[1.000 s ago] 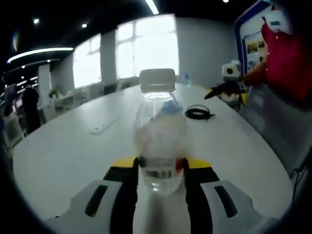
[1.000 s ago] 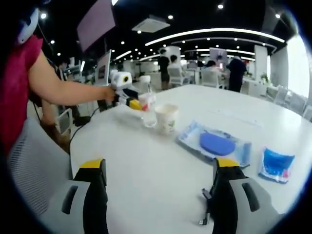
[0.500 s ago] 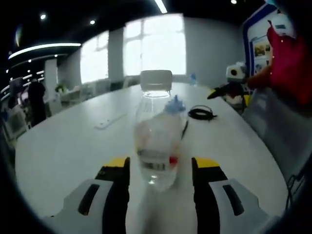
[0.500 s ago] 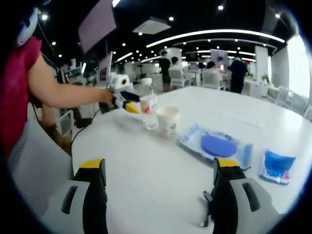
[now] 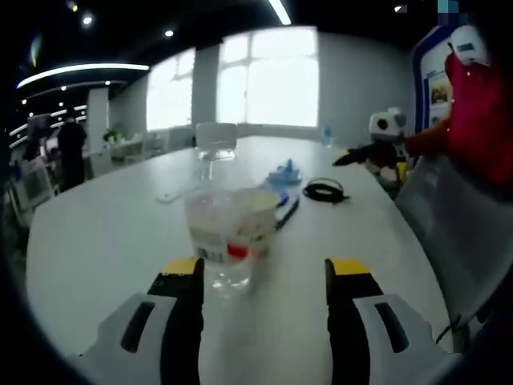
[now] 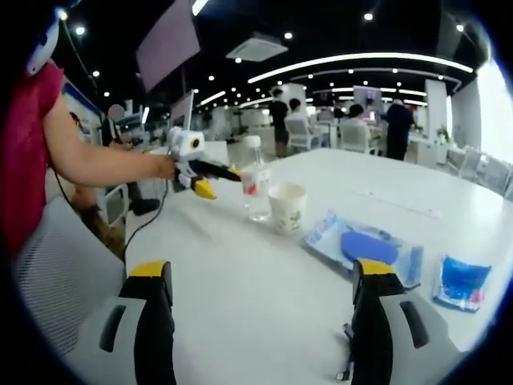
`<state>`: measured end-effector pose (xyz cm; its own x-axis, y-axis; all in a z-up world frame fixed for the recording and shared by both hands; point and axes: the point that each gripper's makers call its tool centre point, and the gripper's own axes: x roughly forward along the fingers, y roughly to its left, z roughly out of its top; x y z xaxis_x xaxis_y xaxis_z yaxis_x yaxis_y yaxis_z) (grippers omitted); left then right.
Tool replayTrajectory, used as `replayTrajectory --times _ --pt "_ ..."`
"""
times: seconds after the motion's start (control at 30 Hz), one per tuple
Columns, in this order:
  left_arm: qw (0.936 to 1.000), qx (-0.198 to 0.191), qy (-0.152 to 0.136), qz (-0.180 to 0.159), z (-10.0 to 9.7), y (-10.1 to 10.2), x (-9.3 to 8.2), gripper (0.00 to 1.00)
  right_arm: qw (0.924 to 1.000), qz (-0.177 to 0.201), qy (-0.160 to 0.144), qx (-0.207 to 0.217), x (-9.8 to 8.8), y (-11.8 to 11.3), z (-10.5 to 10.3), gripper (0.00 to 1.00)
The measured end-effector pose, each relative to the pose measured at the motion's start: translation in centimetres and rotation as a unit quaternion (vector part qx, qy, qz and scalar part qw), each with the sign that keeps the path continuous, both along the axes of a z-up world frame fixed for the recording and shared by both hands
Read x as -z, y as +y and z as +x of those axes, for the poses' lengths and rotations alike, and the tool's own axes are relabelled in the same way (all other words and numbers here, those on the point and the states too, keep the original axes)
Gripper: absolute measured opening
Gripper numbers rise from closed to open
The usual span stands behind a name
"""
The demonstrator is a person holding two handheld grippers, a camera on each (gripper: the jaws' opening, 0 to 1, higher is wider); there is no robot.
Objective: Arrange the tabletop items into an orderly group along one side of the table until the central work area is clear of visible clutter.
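Note:
A clear water bottle [image 5: 219,210] with a white cap stands upright on the white table [image 5: 96,241], right against a paper cup [image 5: 255,218]. My left gripper [image 5: 265,274] is open, and the bottle stands free just beyond its left jaw. In the right gripper view the bottle [image 6: 256,188] and cup [image 6: 287,207] stand side by side, with the left gripper [image 6: 210,178] a short way to their left in a person's hand. My right gripper [image 6: 262,273] is open over bare table, nothing between its jaws. It also appears far off as the right gripper [image 5: 365,152].
A flat blue pack [image 6: 365,249] and a smaller blue pack [image 6: 460,281] lie right of the cup. A black cable coil [image 5: 324,191] and a blue item [image 5: 282,172] lie further along the table. A person in red stands at the table's edge. People sit at tables behind.
My left gripper opened, let go of the water bottle and drew back; the bottle now stands on its own beside the cup. The right gripper stayed open, its view shifting slightly.

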<state>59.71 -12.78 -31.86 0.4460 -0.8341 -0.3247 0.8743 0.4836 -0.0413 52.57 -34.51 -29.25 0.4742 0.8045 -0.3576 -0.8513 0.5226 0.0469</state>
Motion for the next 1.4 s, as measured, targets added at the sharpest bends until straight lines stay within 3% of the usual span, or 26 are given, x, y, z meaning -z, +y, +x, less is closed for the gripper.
replayTrajectory --times 0.17,0.5,1.0,1.4 --pt "1.0000 -0.003 0.000 -0.003 -3.1 -1.8 -1.6 0.60 0.9999 0.010 -0.006 -0.005 -0.8 0.2 -0.2 0.93" --pt "0.9999 -0.015 0.007 0.002 -6.8 -4.3 -3.1 0.61 0.9995 0.021 -0.013 -0.018 -1.9 0.4 -0.7 0.93" --pt "0.9990 -0.031 -0.021 -0.024 -8.5 -9.2 -7.3 0.59 0.9989 0.025 -0.026 -0.029 -3.9 -1.7 -1.2 0.93" --pt "0.9993 -0.010 -0.019 -0.031 -10.4 -15.4 -8.4 0.56 0.9988 0.030 -0.038 0.002 -4.9 -5.8 -1.2 0.93"
